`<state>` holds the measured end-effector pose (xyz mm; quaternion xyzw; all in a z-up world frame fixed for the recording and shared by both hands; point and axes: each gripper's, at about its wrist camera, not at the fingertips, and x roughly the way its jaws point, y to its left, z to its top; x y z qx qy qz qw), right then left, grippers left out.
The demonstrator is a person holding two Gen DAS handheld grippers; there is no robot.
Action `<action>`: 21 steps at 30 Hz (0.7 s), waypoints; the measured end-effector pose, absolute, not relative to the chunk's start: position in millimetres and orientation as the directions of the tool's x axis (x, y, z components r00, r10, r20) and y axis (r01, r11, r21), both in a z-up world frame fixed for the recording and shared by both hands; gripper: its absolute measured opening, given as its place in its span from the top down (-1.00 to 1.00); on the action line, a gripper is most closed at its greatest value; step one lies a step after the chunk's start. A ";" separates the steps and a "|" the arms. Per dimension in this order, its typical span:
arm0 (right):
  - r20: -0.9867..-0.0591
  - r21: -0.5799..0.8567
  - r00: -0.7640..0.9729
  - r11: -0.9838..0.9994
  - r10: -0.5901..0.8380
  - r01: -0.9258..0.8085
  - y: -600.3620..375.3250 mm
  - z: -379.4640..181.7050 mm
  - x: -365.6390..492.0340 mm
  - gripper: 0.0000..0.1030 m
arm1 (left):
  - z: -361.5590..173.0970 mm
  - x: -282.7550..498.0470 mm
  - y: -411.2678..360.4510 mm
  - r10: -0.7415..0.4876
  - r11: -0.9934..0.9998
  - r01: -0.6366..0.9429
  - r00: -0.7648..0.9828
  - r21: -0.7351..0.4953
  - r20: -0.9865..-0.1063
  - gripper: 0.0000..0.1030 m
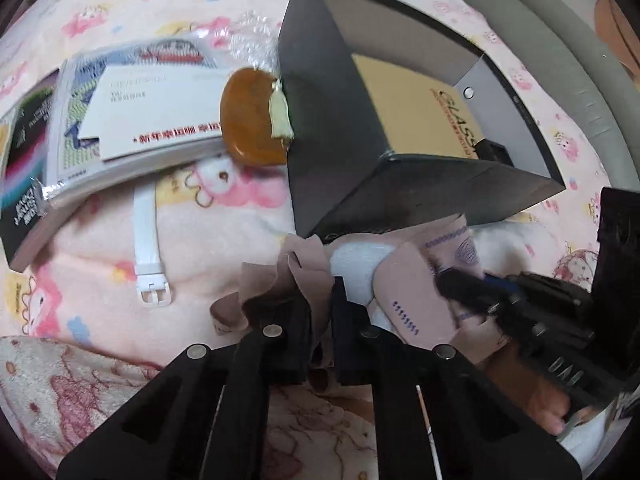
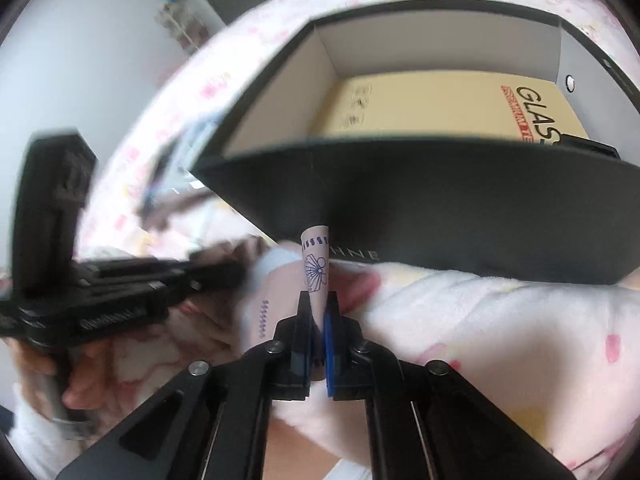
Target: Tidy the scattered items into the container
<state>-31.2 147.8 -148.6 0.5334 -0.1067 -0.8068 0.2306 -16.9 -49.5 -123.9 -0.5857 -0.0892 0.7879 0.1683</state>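
A pinkish-beige cloth pouch (image 1: 404,280) with purple print lies crumpled on the blanket, just in front of the black box (image 1: 332,128). My left gripper (image 1: 320,300) is shut on a ruffled fold at the pouch's left end. The right gripper (image 1: 452,276) comes in from the right and pinches the other end. In the right wrist view, my right gripper (image 2: 318,300) is shut on the pouch (image 2: 316,264), whose shell emblem stands up between the pads. The open black box (image 2: 440,208) rises right behind it, with a tan "GLASS" carton (image 2: 440,104) inside. The left gripper (image 2: 216,270) is blurred at the left.
An amber oval piece with a cream tassel (image 1: 250,120) leans on the box's left wall. A white buckled strap (image 1: 146,236), a stack of packaged cards (image 1: 132,120) and a black book (image 1: 24,184) lie left on the pink cartoon blanket (image 1: 240,216). A grey cushion (image 1: 560,60) curves behind.
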 end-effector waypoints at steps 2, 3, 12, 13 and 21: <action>-0.816 0.396 -0.356 -0.889 -0.455 0.229 157.6 -142.1 -30.5 0.94 | -122.3 -14.6 -54.5 0.360 -0.932 -0.136 -0.277 -0.335 -0.891 0.87; -0.832 0.361 -0.366 -0.908 -0.417 0.214 160.9 -141.8 -31.0 0.94 | -122.7 -13.7 -56.8 0.348 -0.938 -0.120 -0.282 -0.326 -0.894 0.87; -0.829 0.429 -0.336 -0.893 -0.448 0.131 199.1 -154.4 -46.9 0.74 | -121.2 -4.8 -65.4 0.376 -0.925 -0.067 -0.292 -0.373 -0.879 -0.02; -0.809 0.451 -0.347 -0.880 -0.474 0.151 196.3 -150.1 -46.0 0.61 | -120.4 -4.0 -65.1 0.386 -0.921 -0.073 -0.294 -0.383 -0.874 -0.09; -0.822 0.487 -0.240 -0.856 -0.516 0.171 162.5 -184.8 -52.6 0.11 | -137.9 -13.4 -45.3 0.323 -0.946 -0.111 -0.193 -0.306 -0.927 0.32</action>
